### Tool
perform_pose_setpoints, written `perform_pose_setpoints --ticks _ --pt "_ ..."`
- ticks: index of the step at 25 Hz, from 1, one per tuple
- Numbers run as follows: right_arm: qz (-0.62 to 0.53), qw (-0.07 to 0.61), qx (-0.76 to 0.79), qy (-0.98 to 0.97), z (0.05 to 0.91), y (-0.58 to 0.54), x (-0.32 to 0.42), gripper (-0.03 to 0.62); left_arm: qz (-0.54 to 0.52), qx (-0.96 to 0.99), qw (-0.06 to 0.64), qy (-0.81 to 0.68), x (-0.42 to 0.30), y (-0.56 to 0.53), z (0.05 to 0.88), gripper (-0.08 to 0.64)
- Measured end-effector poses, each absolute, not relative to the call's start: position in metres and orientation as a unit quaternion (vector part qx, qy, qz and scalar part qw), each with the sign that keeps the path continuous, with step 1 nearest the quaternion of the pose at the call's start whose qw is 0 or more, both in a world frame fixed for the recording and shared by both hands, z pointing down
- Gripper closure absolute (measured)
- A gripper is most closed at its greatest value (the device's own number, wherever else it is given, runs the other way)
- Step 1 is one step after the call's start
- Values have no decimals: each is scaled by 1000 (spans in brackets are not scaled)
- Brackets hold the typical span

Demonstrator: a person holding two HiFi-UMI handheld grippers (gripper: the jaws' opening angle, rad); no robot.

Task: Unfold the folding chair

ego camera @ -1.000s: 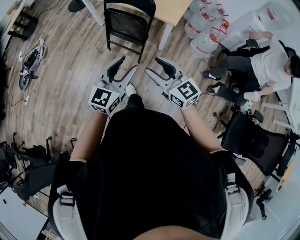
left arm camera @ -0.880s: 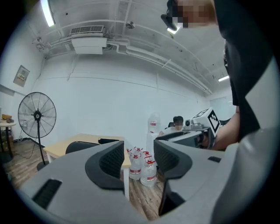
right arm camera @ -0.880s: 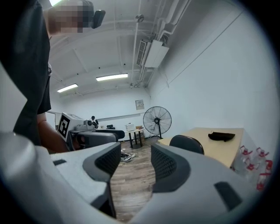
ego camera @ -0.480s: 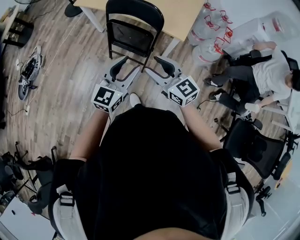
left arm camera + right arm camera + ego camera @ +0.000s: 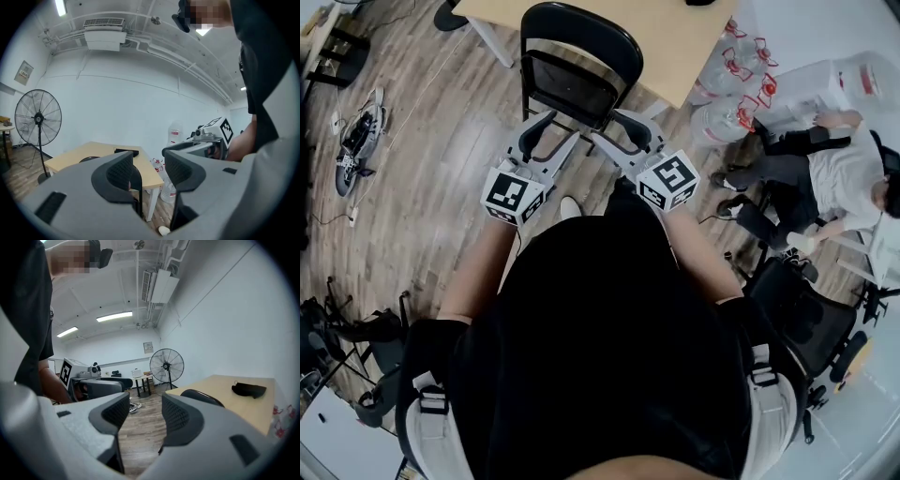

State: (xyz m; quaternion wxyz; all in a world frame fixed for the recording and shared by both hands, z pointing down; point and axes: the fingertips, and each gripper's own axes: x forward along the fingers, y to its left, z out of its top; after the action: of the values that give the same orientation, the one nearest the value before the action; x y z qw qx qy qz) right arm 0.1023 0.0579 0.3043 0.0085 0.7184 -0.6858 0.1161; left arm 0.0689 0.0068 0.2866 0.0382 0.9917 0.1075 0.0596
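Observation:
The black folding chair (image 5: pixel 577 67) stands upright against the near edge of a light wooden table (image 5: pixel 675 28). In the head view both grippers are held out side by side just short of it. My left gripper (image 5: pixel 551 127) is open by a narrow gap with nothing between its fingers. My right gripper (image 5: pixel 615 131) is open as well and empty. Neither touches the chair. In the left gripper view a dark edge of the chair (image 5: pixel 137 187) shows in the gap of the left gripper (image 5: pixel 149 171). In the right gripper view the chair's rounded back (image 5: pixel 202 397) lies past the right gripper (image 5: pixel 145 414).
Several water jugs (image 5: pixel 733 84) stand right of the table. A person (image 5: pixel 839 164) sits at far right near a black office chair (image 5: pixel 802 314). A standing fan (image 5: pixel 37 118) is beyond the table. Gear (image 5: pixel 354 141) lies on the wooden floor at left. A black object (image 5: pixel 248 389) rests on the table.
Both grippers have moved forward together. The chair and the table have come closer and now sit right ahead of the fingertips. The jaws look the same.

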Motion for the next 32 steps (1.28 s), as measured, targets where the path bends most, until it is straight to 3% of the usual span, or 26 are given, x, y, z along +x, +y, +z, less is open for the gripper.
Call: perform_pose_setpoints --ticks 20,32 --pt "128 30 582 -803 316 -37 315 377 66 992 34 -101 243 -62 288 354" --pt "189 142 566 -790 374 -89 383 377 52 975 29 -212 268 -91 303 356"
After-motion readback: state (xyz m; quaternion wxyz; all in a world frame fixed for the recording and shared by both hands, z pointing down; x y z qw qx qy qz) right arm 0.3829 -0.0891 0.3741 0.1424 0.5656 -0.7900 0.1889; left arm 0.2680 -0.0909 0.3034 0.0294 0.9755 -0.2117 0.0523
